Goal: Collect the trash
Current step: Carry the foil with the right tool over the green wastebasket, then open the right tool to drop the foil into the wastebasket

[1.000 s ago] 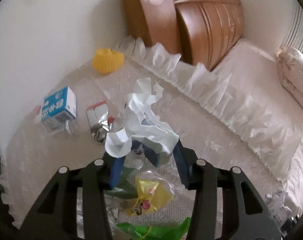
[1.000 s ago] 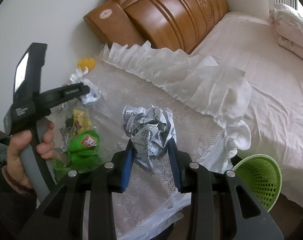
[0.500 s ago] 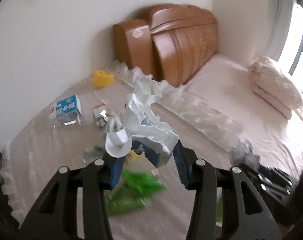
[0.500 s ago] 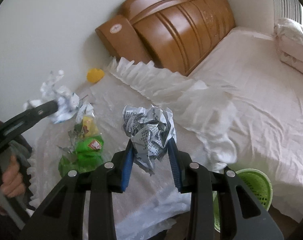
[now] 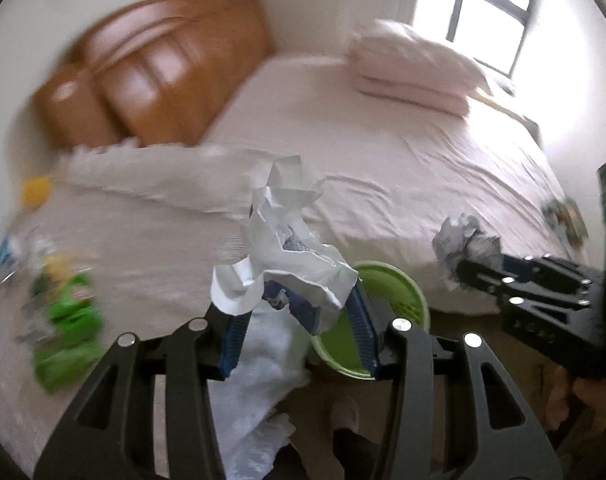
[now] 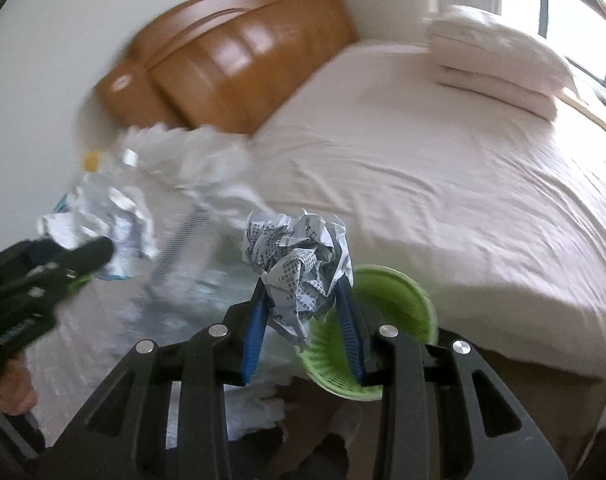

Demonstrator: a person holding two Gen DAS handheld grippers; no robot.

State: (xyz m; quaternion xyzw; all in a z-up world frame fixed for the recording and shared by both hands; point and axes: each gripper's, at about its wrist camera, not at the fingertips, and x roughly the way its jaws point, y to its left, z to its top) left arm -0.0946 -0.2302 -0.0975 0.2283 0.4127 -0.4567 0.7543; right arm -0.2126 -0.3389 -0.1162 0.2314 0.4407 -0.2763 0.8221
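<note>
Both pieces of trash are picked up and on their way to the bin, so this round of collecting looks a bit past halfway: the grabbing is done, the dropping is not.

The left hand-held gripper (image 5: 295, 312) is partly closed on a crumpled white wrapper (image 5: 287, 240) with some blue print. The wrapper's long axis runs up and away from the pads, its loose peak pointing toward the far side of the bed (image 5: 403, 152).

The right hand-held gripper (image 6: 303, 316) is clamped as narrow as it goes on a ball of printed paper (image 6: 299, 256), which is roughly round and has no real long axis (only a small twisted tail hangs down between the pads).

The green basket (image 5: 399, 292) stands on the floor just beside the near edge of the bed. In each wrist view it sits right behind that gripper's load, slightly to the right.

More litter remains on the lace-covered desk (image 5: 143, 240) at the left: a green packet (image 5: 69, 320), something yellow (image 5: 37, 192) farther back, and other blurred bits I cannot make out.
</note>
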